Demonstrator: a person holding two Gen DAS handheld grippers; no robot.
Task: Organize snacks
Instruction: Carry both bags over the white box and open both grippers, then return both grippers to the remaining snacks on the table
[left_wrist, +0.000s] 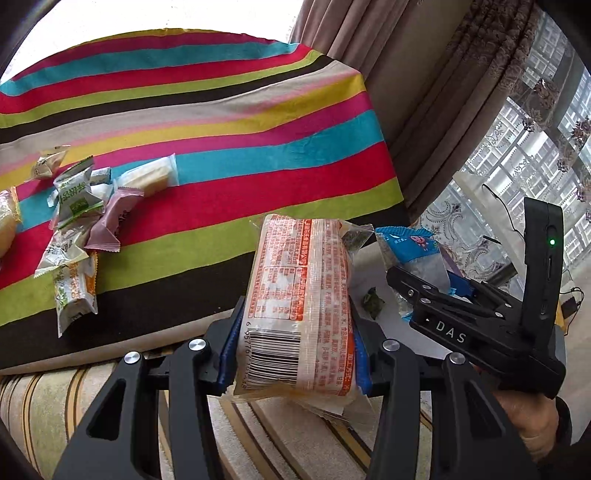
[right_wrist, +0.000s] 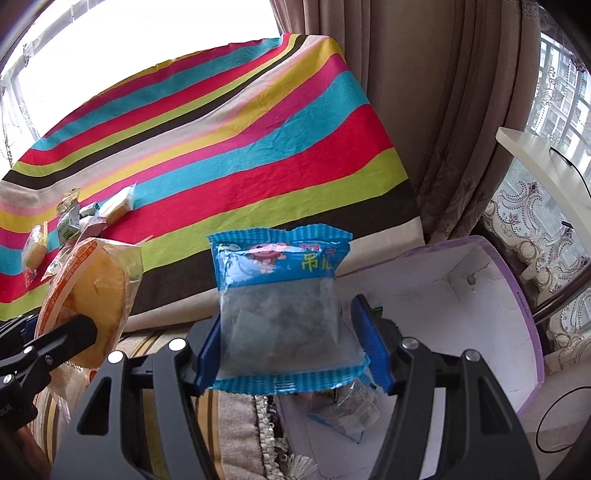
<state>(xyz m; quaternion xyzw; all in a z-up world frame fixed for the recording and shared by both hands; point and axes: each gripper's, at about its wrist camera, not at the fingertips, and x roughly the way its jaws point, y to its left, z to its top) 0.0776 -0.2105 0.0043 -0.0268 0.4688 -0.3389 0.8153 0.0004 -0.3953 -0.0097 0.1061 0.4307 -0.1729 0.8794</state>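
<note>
My left gripper (left_wrist: 293, 350) is shut on an orange-printed cake packet (left_wrist: 299, 306), held upright above the sofa edge; the packet also shows in the right wrist view (right_wrist: 96, 295). My right gripper (right_wrist: 291, 343) is shut on a blue snack packet (right_wrist: 284, 302), held over the white box with a purple rim (right_wrist: 517, 295); the packet also shows in the left wrist view (left_wrist: 410, 251). A pile of loose snack packets (left_wrist: 74, 214) lies on the striped cloth (left_wrist: 221, 129) at the left.
Another blue packet (right_wrist: 347, 410) lies inside the box. A small green wrapper (left_wrist: 373, 301) lies in the box too. Brown curtains (right_wrist: 424, 110) hang at the right. A striped sofa cushion (left_wrist: 74, 398) lies below the grippers.
</note>
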